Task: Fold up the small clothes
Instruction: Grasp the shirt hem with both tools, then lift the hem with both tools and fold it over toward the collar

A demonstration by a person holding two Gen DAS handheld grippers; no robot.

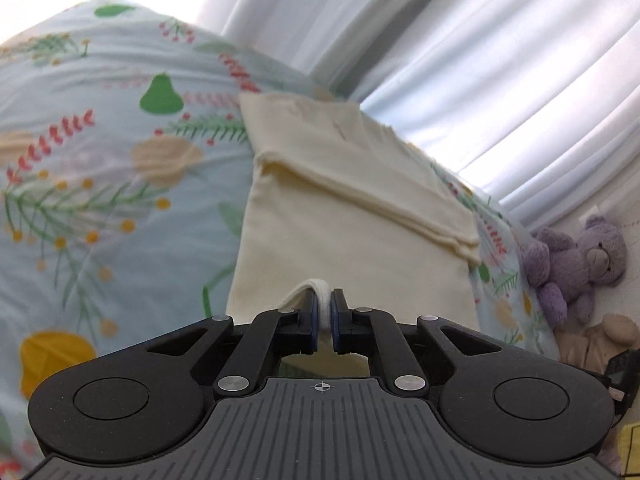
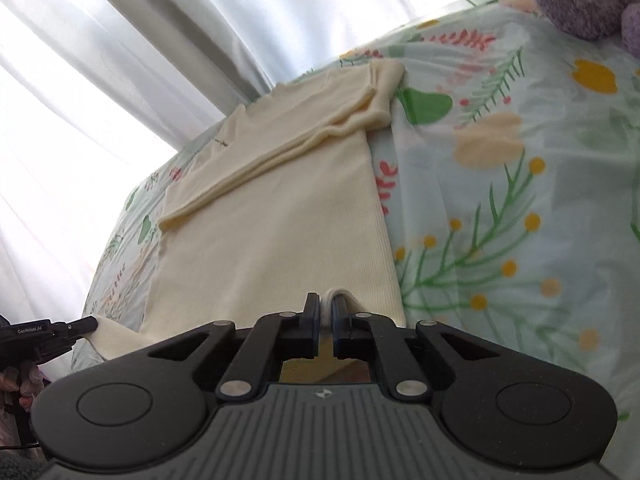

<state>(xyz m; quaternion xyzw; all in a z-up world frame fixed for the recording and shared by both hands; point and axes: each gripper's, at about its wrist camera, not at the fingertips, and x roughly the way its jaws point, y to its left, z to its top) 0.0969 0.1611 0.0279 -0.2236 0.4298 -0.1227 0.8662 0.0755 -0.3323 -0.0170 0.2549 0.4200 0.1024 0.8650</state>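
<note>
A cream shirt (image 1: 352, 216) lies spread on a bed covered with a pale blue floral sheet (image 1: 100, 168), and both hand-held grippers have hold of its near edge. The left gripper (image 1: 325, 316) has its two fingers drawn close together with a bunched fold of the shirt's hem pinched between the pads; the rest of the garment stretches straight ahead of it, flat on the sheet. The right gripper (image 2: 326, 314) is in the same state, fingers narrow and clamped on a small roll of hem, with the cloth (image 2: 276, 220) running forward and slightly to its left.

Farther ahead of both grippers, across the upper part of the shirt, a sleeve (image 2: 280, 148) has been laid over the body, making a raised band from side to side. In the right wrist view the left gripper (image 2: 86, 324) shows low at the left, its tip touching the shirt's near corner.

Beyond the far side of the bed hang white curtains (image 1: 460, 60). Off to the right of the left gripper, a purple teddy bear (image 1: 576, 264) sits beside the bed's edge, with a beige plush (image 1: 600, 340) just below it.
</note>
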